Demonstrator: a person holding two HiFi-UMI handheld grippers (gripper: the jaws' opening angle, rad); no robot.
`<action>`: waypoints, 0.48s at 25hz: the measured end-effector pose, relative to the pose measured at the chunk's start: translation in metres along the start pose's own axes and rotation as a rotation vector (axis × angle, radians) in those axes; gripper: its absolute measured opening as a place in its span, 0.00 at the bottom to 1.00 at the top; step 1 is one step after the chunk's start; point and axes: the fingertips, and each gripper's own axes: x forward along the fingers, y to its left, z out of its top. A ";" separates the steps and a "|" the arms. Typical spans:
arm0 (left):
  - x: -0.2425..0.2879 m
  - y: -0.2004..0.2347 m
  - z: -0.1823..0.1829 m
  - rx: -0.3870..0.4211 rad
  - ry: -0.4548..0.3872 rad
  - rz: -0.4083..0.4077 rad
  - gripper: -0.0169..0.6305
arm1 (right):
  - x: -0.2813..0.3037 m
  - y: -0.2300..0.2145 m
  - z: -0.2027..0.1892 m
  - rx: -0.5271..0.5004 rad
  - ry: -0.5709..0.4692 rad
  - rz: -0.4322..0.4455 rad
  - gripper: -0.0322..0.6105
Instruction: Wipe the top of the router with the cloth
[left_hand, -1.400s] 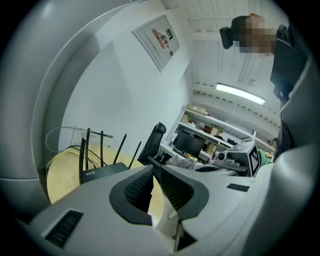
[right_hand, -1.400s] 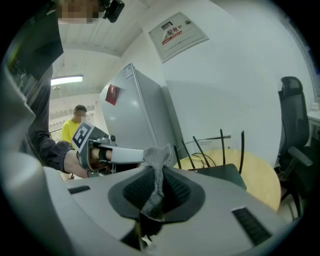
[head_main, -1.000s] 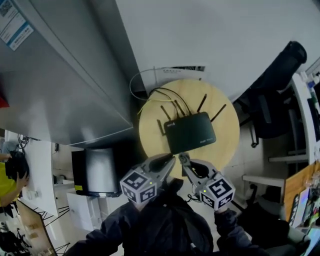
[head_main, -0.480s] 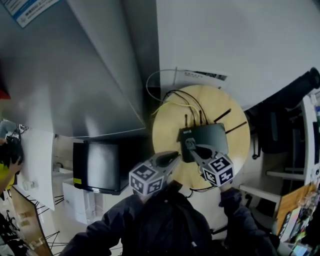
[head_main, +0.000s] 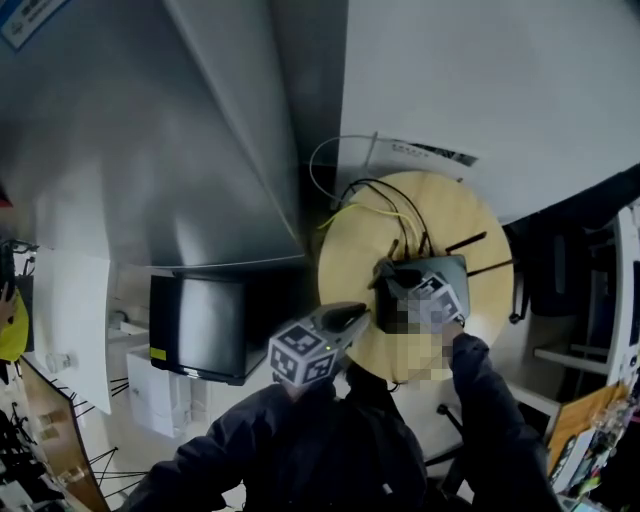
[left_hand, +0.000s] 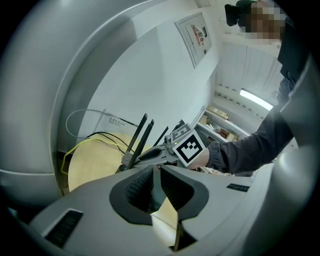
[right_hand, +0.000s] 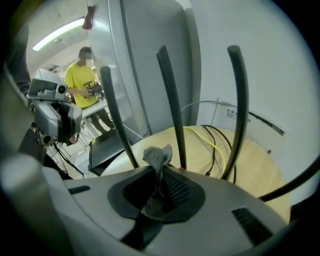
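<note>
Cloth (right_hand: 157, 159), grey and bunched to a small tuft, was pinched between the jaws of the right hand-held gripper (right_hand: 161, 186), with its crumpled end standing up just past the pads. In the head view this right hand-held gripper (head_main: 397, 287) lay over the top of the router (head_main: 452, 272), covering most of it; whether the cloth touched the casing could not be told. The left hand-held gripper (head_main: 348, 316) was held at the near left edge of the bench (head_main: 362, 250), just beside the router. Its jaws were drawn close together with only a thin slit between them and nothing in it.

The router sat near the middle of the round, pale wooden bench. Its black antennas (right_hand: 170, 105) rose upright just beyond the cloth, three of them showing in the right gripper view. Behind the antennas, a yellow cable (right_hand: 214, 145) and black cables (right_hand: 225, 150) ran across the bench top toward its far edge.

To the left of the bench and lower down stood a dark box (head_main: 198, 325) with a shiny face. A white wall (head_main: 480, 80) rose behind the bench, and a tall grey panel (right_hand: 150, 60) stood to the left of it. Well beyond that, a person in a yellow shirt (right_hand: 82, 82) stood under a strip light (right_hand: 59, 32).
</note>
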 end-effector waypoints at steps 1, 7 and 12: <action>0.001 0.003 0.000 -0.003 0.003 0.004 0.07 | 0.006 -0.003 -0.001 -0.011 0.018 0.000 0.15; 0.005 0.009 -0.003 -0.022 0.007 0.023 0.07 | 0.025 0.000 -0.018 -0.081 0.106 0.041 0.15; 0.009 0.006 -0.007 -0.024 0.012 0.032 0.07 | 0.020 0.013 -0.030 -0.121 0.136 0.071 0.15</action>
